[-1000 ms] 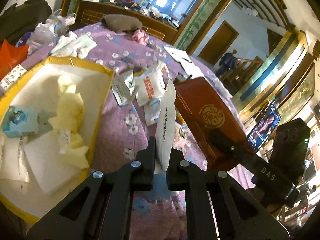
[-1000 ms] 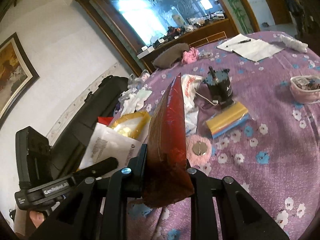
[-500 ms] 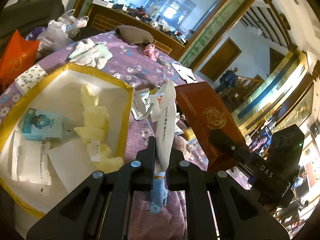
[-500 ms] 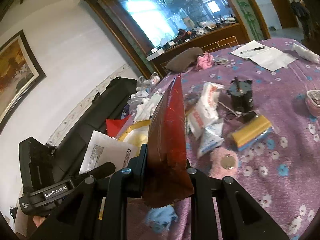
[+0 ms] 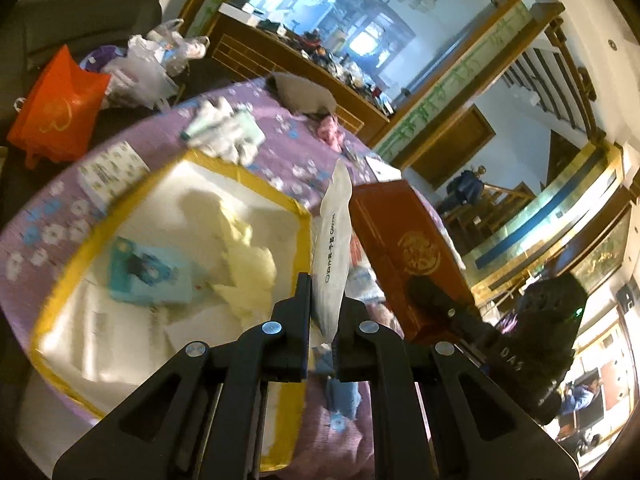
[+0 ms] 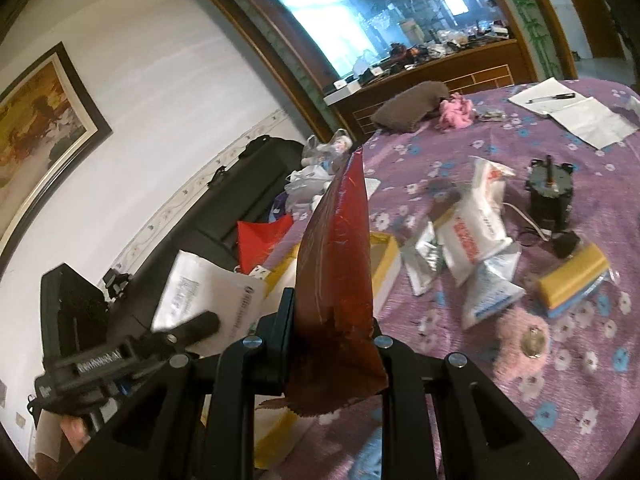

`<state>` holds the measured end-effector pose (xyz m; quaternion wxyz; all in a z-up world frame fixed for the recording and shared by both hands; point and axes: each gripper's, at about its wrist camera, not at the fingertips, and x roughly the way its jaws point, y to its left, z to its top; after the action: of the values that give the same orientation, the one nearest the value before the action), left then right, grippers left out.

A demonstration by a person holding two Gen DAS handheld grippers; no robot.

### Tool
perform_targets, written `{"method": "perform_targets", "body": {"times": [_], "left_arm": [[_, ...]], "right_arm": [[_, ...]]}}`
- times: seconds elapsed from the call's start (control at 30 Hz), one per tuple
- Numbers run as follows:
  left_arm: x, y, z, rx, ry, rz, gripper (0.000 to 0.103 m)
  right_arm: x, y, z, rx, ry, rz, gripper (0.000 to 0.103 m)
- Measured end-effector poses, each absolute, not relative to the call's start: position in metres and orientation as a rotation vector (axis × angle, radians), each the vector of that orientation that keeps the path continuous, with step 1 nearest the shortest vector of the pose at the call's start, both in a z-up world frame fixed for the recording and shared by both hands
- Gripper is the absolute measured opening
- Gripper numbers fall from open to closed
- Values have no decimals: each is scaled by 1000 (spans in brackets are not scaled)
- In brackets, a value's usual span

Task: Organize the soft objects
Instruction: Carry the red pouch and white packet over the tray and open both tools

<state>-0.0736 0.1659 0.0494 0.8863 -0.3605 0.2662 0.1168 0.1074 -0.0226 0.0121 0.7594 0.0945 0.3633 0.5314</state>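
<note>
My left gripper (image 5: 325, 304) is shut on a thin white packet (image 5: 332, 240) that stands on edge above the near-right rim of a yellow-edged white box (image 5: 305, 236). Inside the box lie a pale yellow cloth (image 5: 248, 264), a teal packet (image 5: 144, 276) and white sheets. My right gripper (image 6: 333, 316) is shut on a red-brown foil pouch (image 6: 340, 256), held upright just right of the white packet; the pouch (image 5: 404, 248) also shows in the left wrist view. In the right wrist view the white packet (image 6: 208, 296) hangs to the left, over the box corner (image 6: 386, 256).
The purple flowered tablecloth (image 6: 580, 380) carries white sachets (image 6: 472, 232), a black motor (image 6: 548, 192), a yellow-blue roll (image 6: 572, 284), a pink fluffy pad (image 6: 520, 344), a pink cloth (image 6: 456, 108), a brown cushion (image 6: 412, 108) and papers (image 6: 580, 116). Bags (image 5: 56, 112) sit beyond the table's left edge.
Both grippers have moved left and slightly up with their packets, from over the loose sachets to the box's right edge. The box now fills more of the left wrist view.
</note>
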Motion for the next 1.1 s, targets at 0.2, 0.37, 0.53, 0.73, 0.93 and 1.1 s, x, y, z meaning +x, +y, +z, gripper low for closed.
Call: {"method": "perform_targets", "body": {"times": [0.2, 0.37, 0.53, 0.73, 0.93, 1.1], "left_arm": [[-97, 197, 85, -747, 488, 280, 7], [-87, 218, 75, -707, 560, 385, 7], [-57, 222, 51, -621, 672, 426, 7], [-16, 227, 20, -472, 813, 496, 8], [-4, 238, -14, -510, 893, 499, 8], [-15, 253, -28, -803, 864, 323, 23]], "right_arm": [[108, -5, 19, 199, 797, 1190, 19], [114, 7, 9, 207, 822, 1193, 19], [125, 29, -6, 215, 884, 1194, 19], [125, 63, -27, 176, 955, 1189, 19], [125, 76, -45, 166, 1012, 1191, 24], [113, 63, -28, 98, 912, 1198, 64]]}}
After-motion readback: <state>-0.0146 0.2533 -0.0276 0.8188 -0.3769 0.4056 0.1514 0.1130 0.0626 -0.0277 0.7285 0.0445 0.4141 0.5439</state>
